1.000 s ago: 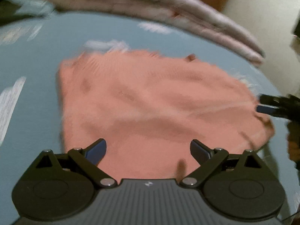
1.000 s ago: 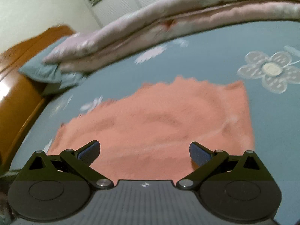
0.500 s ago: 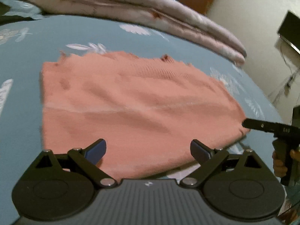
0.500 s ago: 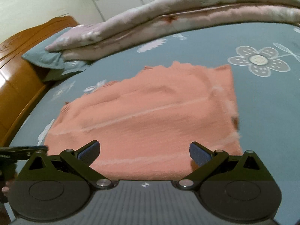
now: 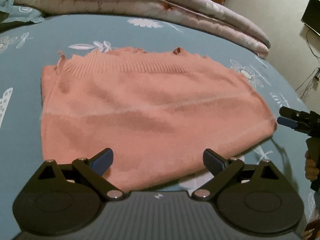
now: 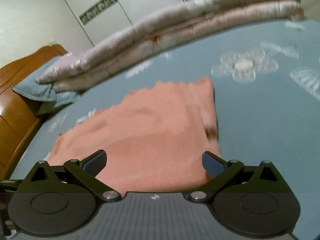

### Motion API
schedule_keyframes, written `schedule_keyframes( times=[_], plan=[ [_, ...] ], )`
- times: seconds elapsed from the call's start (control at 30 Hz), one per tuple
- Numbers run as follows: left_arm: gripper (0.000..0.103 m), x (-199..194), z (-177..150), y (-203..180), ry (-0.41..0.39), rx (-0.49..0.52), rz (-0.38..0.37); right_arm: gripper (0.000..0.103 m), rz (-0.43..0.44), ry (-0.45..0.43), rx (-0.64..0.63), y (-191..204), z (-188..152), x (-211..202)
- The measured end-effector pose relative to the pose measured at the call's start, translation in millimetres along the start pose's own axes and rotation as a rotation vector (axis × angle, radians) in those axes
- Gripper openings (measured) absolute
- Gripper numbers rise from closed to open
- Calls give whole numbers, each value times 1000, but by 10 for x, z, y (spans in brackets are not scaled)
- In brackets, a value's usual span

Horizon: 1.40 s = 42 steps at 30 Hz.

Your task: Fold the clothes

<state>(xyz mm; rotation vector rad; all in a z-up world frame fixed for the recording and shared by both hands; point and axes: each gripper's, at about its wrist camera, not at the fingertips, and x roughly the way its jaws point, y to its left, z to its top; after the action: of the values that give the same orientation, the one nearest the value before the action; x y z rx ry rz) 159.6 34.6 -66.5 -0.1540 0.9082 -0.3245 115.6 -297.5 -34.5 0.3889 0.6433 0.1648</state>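
Observation:
A salmon-pink knitted sweater (image 5: 152,108) lies folded into a rough rectangle on the blue flowered bed sheet (image 5: 24,120), its ribbed, frayed hem at the far side. My left gripper (image 5: 158,159) hovers open over the sweater's near edge, holding nothing. In the left wrist view my right gripper (image 5: 285,117) shows at the sweater's right corner, fingers apart, held by a hand (image 5: 311,169). The right wrist view shows the same sweater (image 6: 152,136) with my right gripper (image 6: 154,162) open above its near edge.
A folded pinkish quilt (image 5: 140,2) lies along the far side of the bed. A teal pillow (image 6: 38,92) and a wooden headboard (image 6: 14,104) stand at the left in the right wrist view. A dark screen (image 5: 312,14) and cables are by the wall.
Both grippers have pulled back and shifted around the sweater, which stays flat. The right gripper's view has swung and tilted, and it is blurred now.

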Motion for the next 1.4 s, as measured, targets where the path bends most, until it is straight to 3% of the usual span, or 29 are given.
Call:
schedule_keyframes(
  times=[0.17, 0.33, 0.5, 0.67, 0.8, 0.93, 1.07, 1.3, 1.4],
  plan=[
    [96, 174, -35, 59, 43, -34, 59, 103, 1, 15, 31, -90, -19, 226],
    [96, 118, -91, 138, 13, -38, 48, 103, 9, 14, 55, -182, -93, 246],
    [96, -20, 115, 200, -89, -27, 41, 103, -16, 25, 31, -59, -35, 165],
    [96, 80, 483, 441, -186, -74, 54, 103, -32, 48, -11, 49, -46, 169],
    [96, 250, 650, 718, -224, -145, 86, 103, -45, 73, 11, 30, -81, 235],
    [96, 451, 632, 970, -194, -224, 91, 103, -43, 80, 25, -9, -118, 257],
    [96, 470, 594, 905, -198, -175, 113, 103, -45, 97, 5, -8, -121, 294],
    [97, 251, 821, 716, -298, -109, 40, 103, -49, 109, -30, 9, -136, 328],
    [97, 419, 916, 747, -260, -107, 66, 103, -59, 111, -46, 36, -150, 338]
  ],
)
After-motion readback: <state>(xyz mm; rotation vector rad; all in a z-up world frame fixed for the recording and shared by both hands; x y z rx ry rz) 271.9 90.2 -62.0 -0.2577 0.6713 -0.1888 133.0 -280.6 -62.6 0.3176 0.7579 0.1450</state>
